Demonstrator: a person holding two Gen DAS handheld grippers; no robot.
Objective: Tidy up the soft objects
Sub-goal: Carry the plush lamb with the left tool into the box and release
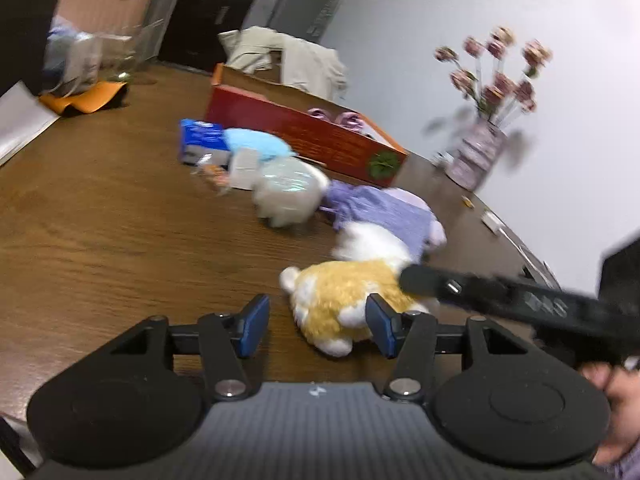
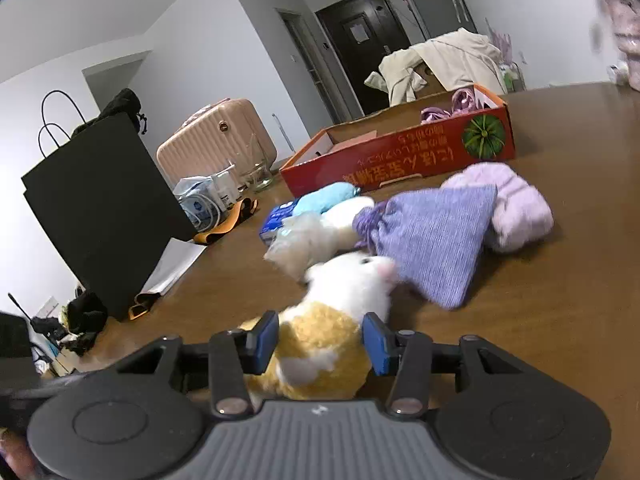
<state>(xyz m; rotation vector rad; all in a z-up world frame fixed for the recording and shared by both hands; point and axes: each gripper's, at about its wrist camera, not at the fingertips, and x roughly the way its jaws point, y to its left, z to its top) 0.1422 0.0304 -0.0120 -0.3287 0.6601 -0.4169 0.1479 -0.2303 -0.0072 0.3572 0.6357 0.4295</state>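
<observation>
Your right tool is clamped on the yellow-and-white plush toy, blue pads pressed into its flanks, its white head pointing away toward the purple drawstring pouch. Your left tool stands partly open just beside the same toy; one blue pad sits against its rear while the other is clear of it, so it grips nothing. Ahead on the wooden tabletop the soft things crowd together: a white plush in clear wrap touching the pouch, a lilac knitted piece tucked against the pouch's far side, and a light blue soft item lying on a blue packet. Behind that cluster stands the open red cardboard box, with purple cords in its far corner. A black paper bag stands off to the left and a vase of flowers beyond the box.
</observation>
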